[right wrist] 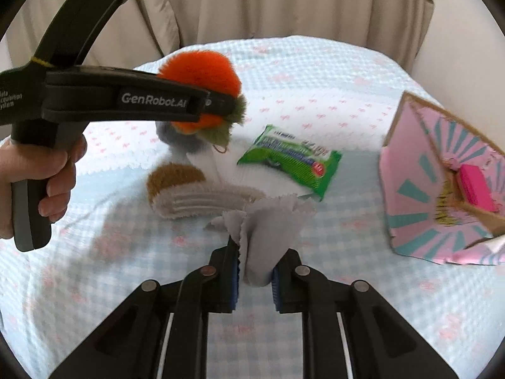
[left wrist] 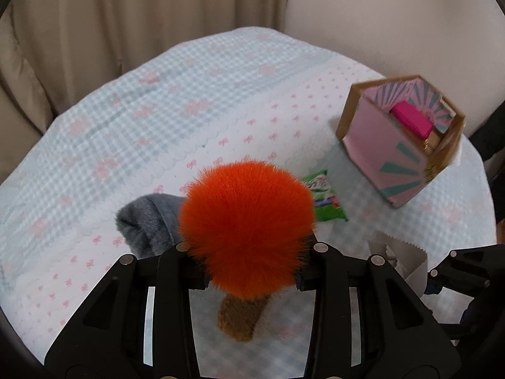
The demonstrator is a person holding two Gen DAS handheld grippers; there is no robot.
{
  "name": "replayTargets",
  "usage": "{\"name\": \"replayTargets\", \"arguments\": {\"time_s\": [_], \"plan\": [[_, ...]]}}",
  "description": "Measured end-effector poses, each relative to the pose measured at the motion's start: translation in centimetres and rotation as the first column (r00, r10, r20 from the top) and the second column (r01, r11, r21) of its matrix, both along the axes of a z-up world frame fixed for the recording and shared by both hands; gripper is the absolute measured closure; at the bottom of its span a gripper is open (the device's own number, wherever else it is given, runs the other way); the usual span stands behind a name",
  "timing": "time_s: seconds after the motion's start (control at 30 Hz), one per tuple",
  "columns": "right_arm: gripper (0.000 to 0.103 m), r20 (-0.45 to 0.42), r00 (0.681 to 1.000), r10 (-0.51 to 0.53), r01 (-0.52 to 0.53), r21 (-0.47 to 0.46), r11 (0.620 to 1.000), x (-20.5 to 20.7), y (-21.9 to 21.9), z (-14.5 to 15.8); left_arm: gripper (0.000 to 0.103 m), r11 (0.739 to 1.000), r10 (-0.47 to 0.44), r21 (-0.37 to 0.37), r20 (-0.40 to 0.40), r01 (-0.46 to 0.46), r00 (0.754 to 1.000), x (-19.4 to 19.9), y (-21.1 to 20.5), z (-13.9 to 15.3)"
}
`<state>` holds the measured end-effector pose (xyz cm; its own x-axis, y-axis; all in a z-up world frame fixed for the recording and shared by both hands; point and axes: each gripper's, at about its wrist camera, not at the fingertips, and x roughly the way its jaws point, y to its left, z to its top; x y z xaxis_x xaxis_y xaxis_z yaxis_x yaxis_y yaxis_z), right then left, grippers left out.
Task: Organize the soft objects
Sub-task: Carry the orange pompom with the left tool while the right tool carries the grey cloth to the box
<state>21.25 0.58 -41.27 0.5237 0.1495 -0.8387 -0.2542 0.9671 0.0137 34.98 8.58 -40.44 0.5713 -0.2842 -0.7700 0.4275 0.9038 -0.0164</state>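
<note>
A fluffy orange pom-pom with a green tuft is pinched in my left gripper, lifted above the bed; it shows again in the right wrist view as the pom-pom in that gripper. My right gripper is shut on a pale grey cloth with zigzag edges, held off the bedspread. On the bedspread lie a brown-toed sock, a grey furry item and a green wipes pack.
A pink and teal cardboard box with a magenta block inside stands open at the right, also seen as the box. The checked bedspread reaches beige curtains. A hand grips the left handle.
</note>
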Motion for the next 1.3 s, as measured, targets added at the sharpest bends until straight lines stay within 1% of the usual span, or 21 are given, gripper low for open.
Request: {"name": "replayTargets", "arguments": {"time_s": [0.1,0.17,0.27,0.4,0.47,0.53,0.63,0.7,0.8,0.83,0.93,1.03,1.2,1.3], "plan": [[0.088,0.016,1.0,-0.023,0.023,0.0,1.0,-0.6,-0.7,2.7,0.07,1.0,0.007,-0.012,0.004,-0.007,1.0,-0.9,-0.1,2.5],[0.088,0.022,0.999,-0.042,0.042,0.008,0.999,-0.8,-1.2,4.3,0.07,0.999,0.019,-0.035,0.0,-0.019,1.0,-1.5,-0.3,4.3],[0.088,0.034,0.995,-0.097,0.096,0.032,0.995,-1.4,-2.4,7.4,0.07,0.998,0.032,-0.06,-0.005,-0.032,0.999,-2.7,-0.8,7.3],[0.088,0.088,0.986,-0.143,0.14,0.032,0.99,-1.7,-4.3,12.5,0.07,0.996,0.043,-0.08,0.0,-0.043,0.999,-4.3,-2.0,11.6],[0.088,0.11,0.982,-0.153,0.151,0.031,0.988,-1.9,-5.1,14.6,0.07,0.991,0.063,-0.121,-0.016,-0.064,0.998,-4.7,-2.6,13.7],[0.088,0.135,0.976,-0.17,0.167,0.03,0.985,-1.8,-6.4,17.2,0.07,0.987,0.074,-0.144,-0.022,-0.076,0.997,-5.0,-3.4,15.3],[0.088,0.162,0.962,-0.218,0.211,0.06,0.976,-1.4,-9.1,20.9,0.07,0.983,0.078,-0.164,-0.02,-0.08,0.997,-5.5,-5.4,17.8],[0.088,0.174,0.952,-0.251,0.242,0.072,0.968,-1.0,-11.0,22.9,0.07,0.981,0.083,-0.176,-0.012,-0.084,0.996,-5.8,-7.0,19.4],[0.088,0.176,0.942,-0.287,0.277,0.08,0.958,-0.6,-14.4,25.1,0.07,0.976,0.098,-0.196,-0.014,-0.099,0.995,-5.9,-9.6,21.0],[0.088,0.173,0.94,-0.293,0.283,0.08,0.956,-0.4,-15.1,25.4,0.07,0.974,0.103,-0.2,-0.017,-0.104,0.995,-5.9,-10.3,21.3],[0.088,0.156,0.94,-0.303,0.292,0.091,0.952,0.2,-19.2,26.9,0.07,0.971,0.127,-0.202,-0.03,-0.13,0.991,-5.6,-13.4,21.9],[0.088,0.142,0.946,-0.29,0.28,0.088,0.956,1.0,-22.8,27.3,0.07,0.965,0.157,-0.206,-0.048,-0.164,0.986,-5.0,-16.7,21.8],[0.088,0.1,0.962,-0.253,0.246,0.078,0.966,2.9,-28.3,26.4,0.07,0.955,0.202,-0.201,-0.1,-0.218,0.974,-3.6,-22.3,19.9],[0.088,0.063,0.969,-0.238,0.233,0.078,0.969,4.2,-31.1,25.3,0.07,0.948,0.219,-0.203,-0.143,-0.245,0.965,-2.3,-25.3,18.1]]}}
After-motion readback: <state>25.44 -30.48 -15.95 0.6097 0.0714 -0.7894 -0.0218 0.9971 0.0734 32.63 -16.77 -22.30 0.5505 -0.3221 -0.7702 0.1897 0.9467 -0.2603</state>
